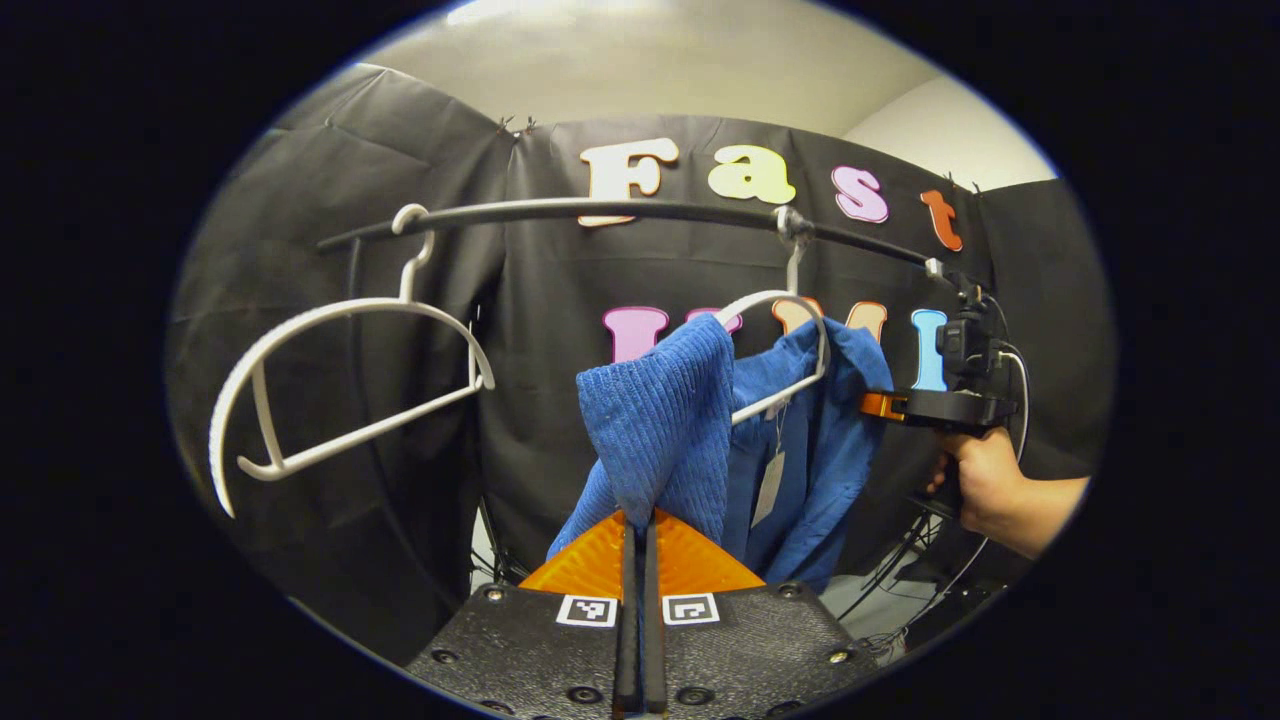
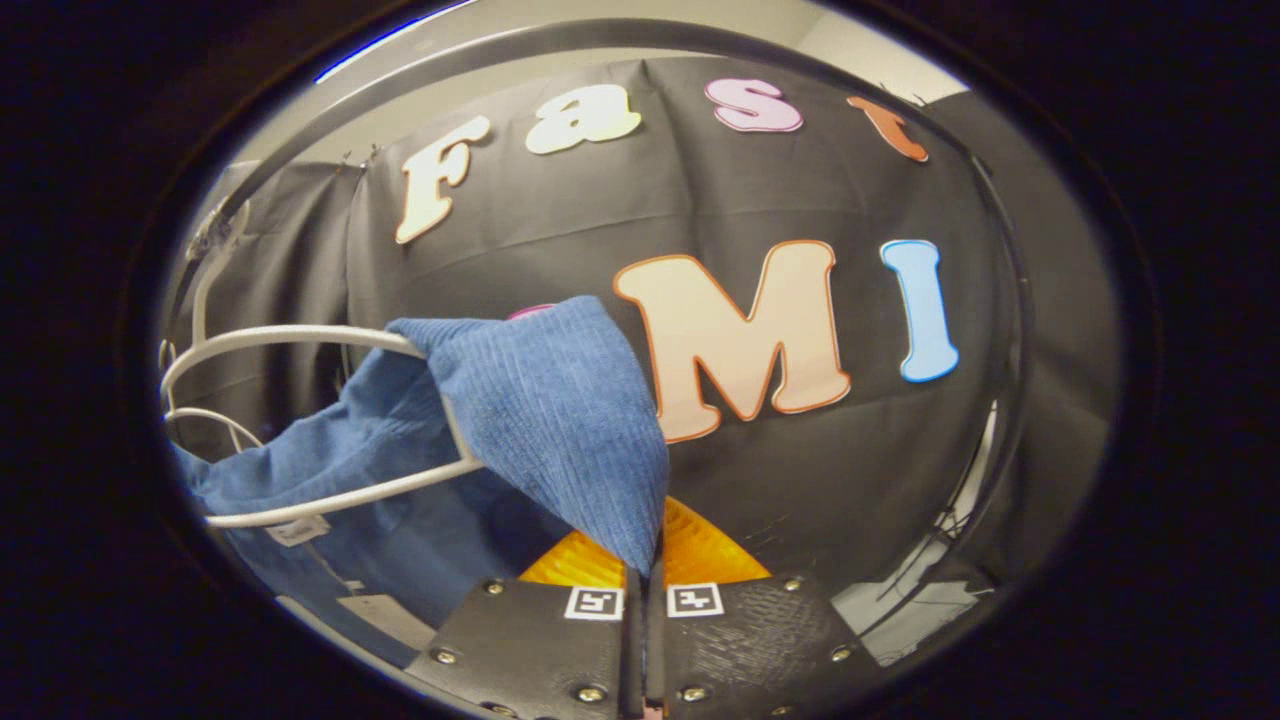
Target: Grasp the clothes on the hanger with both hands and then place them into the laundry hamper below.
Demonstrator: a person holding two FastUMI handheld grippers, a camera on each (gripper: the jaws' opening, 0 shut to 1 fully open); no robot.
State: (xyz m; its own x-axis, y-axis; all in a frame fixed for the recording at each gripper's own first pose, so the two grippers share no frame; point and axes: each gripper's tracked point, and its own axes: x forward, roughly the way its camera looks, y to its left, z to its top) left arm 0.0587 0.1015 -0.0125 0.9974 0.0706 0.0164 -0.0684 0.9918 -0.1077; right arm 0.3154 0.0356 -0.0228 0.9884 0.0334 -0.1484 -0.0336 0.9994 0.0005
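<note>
The blue garment (image 1: 690, 420) hangs on a white hanger (image 1: 790, 340) from the dark rail (image 1: 620, 210). The left gripper (image 1: 640, 520) pinches one corner, jaws pressed on the cloth. The left gripper view also shows an empty hanger (image 1: 330, 390) and a hand (image 1: 985, 480) — the right gripper view doesn't. There the right gripper (image 2: 645, 570) pinches the other corner.
</note>
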